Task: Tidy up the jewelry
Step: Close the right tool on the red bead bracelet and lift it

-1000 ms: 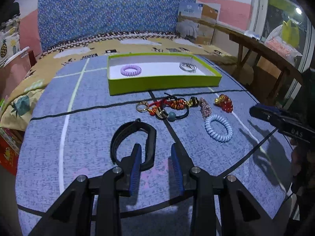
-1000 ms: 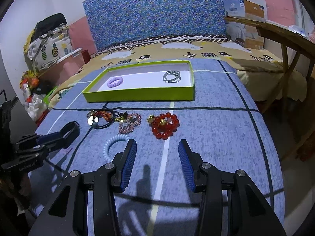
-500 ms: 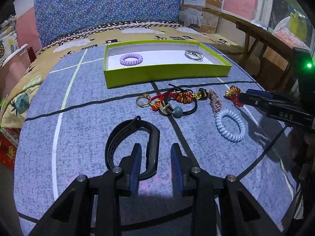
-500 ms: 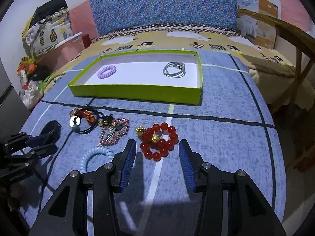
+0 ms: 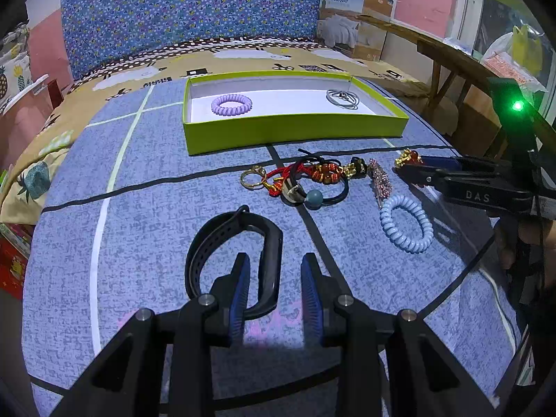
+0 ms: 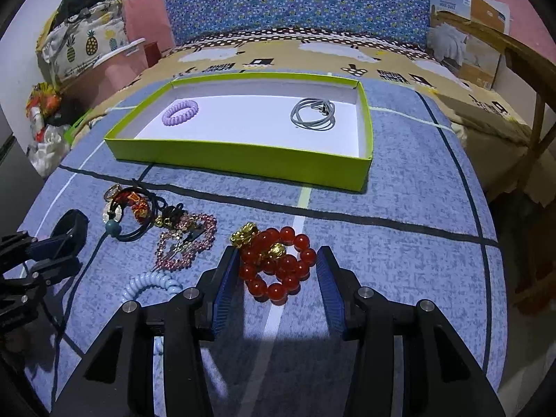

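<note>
- The red bead bracelet [image 6: 276, 266] lies on the blue cloth [image 6: 410, 243] between the right gripper's [image 6: 278, 271] spread fingers; the pads flank it and grip nothing.
- The black band [image 5: 239, 243] lies at the left gripper [image 5: 274, 274]: its right side sits between the parted fingers, the left finger [image 5: 239, 278] inside the loop. No pad presses it.
- In the right view, at 9 o'clock from the beads lie the pink chain [image 6: 186, 243] and the blue coil [image 6: 153, 285].
- The tangled cords [image 6: 139, 212] lie at 10 o'clock.
- The green tray [image 6: 243, 161] stands at 12 o'clock, holding a purple coil [image 6: 180, 111] and a grey cord [image 6: 312, 113].
- Bare cloth runs from 1 to 3 o'clock up to the edge.
</note>
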Demonstrator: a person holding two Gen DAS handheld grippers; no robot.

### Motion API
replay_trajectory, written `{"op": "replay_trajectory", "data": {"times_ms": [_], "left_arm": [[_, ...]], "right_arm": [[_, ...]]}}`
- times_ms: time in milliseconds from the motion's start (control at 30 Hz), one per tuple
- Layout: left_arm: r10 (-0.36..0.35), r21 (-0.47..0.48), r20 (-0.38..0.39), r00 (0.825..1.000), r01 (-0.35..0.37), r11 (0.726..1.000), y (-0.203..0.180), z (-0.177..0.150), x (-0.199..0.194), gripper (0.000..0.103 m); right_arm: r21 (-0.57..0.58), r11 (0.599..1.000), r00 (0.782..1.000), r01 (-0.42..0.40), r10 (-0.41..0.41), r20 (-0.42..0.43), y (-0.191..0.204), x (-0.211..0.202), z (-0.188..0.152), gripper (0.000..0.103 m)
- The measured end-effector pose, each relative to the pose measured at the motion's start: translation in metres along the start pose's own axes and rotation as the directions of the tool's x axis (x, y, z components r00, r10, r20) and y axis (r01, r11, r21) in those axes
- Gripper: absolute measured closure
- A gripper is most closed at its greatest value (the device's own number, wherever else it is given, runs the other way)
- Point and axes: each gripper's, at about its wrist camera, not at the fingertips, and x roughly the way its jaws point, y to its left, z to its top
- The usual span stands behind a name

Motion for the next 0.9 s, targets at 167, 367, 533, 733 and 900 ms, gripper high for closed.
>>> {"op": "replay_trajectory", "data": {"times_ms": [167, 367, 533, 733, 900], "left_arm": [[-0.001, 0.0, 0.0, 1.0, 0.001, 1.0, 0.0, 0.0, 0.0, 0.071], [0.001, 0.001, 0.0, 1.0, -0.001, 1.0, 0.0, 0.0, 0.0, 0.071], [0.004, 0.003, 0.001, 1.0, -0.004, 1.0, 0.0, 0.0, -0.001, 0.071], [0.013, 0.021, 0.004, 1.0, -0.013, 1.0, -0.001, -0.003, -0.003, 0.09], [-0.012, 0.029, 0.021, 1.0, 0.012, 1.0, -0.006, -0.006, -0.011, 0.09]], "right_arm": [[-0.006, 1.0, 1.0, 0.004, -0.004, -0.004, 0.0, 0.003, 0.004, 0.058], [0.002, 1.0, 1.0, 0.001, -0.001, 0.003, -0.002, 0.0, 0.002, 0.078], [0.008, 1.0, 1.0, -0.005, 0.005, 0.015, -0.002, -0.005, -0.002, 0.083], [0.018, 1.0, 1.0, -0.016, 0.016, 0.027, 0.003, -0.015, -0.011, 0.084], [0.039, 0.999, 0.998, -0.03, 0.028, 0.05, 0.004, -0.03, -0.022, 0.084]]}}
